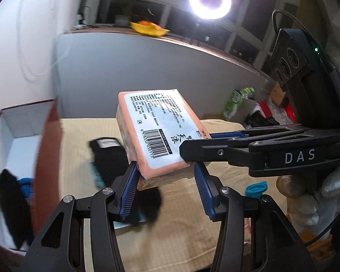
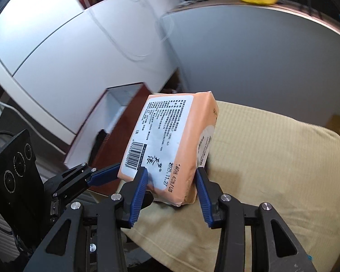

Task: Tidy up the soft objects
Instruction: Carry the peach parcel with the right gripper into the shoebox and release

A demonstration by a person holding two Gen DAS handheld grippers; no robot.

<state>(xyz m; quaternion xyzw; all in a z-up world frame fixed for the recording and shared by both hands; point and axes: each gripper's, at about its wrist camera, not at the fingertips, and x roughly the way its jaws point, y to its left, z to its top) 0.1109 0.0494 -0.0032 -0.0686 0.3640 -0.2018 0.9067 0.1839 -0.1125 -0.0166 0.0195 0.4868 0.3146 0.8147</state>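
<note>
Holding dark clothes (image 1: pixel 10 201), red box (image 1: pixel 47 149), blue item (image 1: pixel 26 184) inside

White label on the orange tissue pack (image 2: pixel 170 145) held between both grippers: barcode with digits 6978332050113, large characters 天浪, fine print too small to read. Beside the label, near the right gripper's (image 2: pixel 171 176) pads, the wrapper is stamped 2025.11.27. The right gripper's body, seen ahead of the left gripper (image 1: pixel 166 173), reads DAS.
</note>
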